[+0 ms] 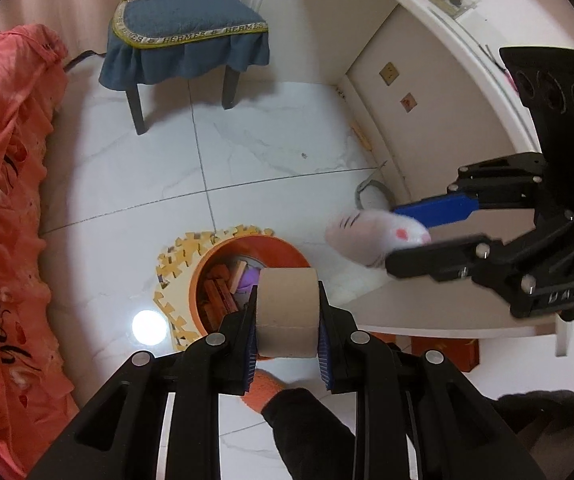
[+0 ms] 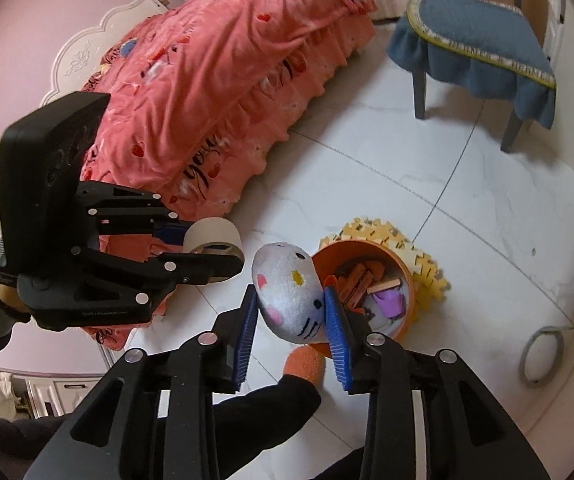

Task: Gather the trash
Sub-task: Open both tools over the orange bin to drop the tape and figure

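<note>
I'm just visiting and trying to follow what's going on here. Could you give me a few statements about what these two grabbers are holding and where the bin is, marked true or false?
1. The left gripper holds a cardboard tape roll. True.
2. The right gripper is empty. False: it is shut on a white plush toy.
3. The orange bin already contains items. True.
4. The bin stands on the blue chair. False: it stands on a yellow foam mat on the floor.
5. A grey ring lies on the floor. True.
</note>
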`<action>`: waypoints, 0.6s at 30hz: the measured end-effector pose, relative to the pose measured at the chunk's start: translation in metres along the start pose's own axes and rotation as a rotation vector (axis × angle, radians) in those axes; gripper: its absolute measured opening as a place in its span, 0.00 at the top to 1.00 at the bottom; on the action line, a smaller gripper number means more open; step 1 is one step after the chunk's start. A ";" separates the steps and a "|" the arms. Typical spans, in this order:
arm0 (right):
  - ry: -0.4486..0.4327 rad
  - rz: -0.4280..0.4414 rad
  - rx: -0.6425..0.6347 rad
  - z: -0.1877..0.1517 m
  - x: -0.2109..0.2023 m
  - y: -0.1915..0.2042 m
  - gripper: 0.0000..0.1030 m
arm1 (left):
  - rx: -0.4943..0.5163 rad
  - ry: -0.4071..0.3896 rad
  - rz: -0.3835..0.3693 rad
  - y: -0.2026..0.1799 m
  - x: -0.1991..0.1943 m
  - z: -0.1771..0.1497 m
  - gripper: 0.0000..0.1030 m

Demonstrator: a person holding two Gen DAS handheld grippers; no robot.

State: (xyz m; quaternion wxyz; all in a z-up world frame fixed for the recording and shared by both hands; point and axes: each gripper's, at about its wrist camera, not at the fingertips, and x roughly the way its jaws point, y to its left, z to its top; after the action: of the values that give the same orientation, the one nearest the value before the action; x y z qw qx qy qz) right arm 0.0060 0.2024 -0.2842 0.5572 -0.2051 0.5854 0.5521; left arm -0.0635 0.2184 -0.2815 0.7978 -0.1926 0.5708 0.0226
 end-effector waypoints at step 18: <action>-0.045 0.004 -0.002 0.004 -0.021 0.007 0.47 | 0.003 0.009 0.023 -0.006 -0.007 0.002 0.49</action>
State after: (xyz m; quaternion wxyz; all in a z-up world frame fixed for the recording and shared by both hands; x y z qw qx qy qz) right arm 0.0081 0.1997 -0.2618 0.5688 -0.1923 0.5726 0.5582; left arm -0.0624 0.2148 -0.2728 0.7954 -0.1850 0.5765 0.0298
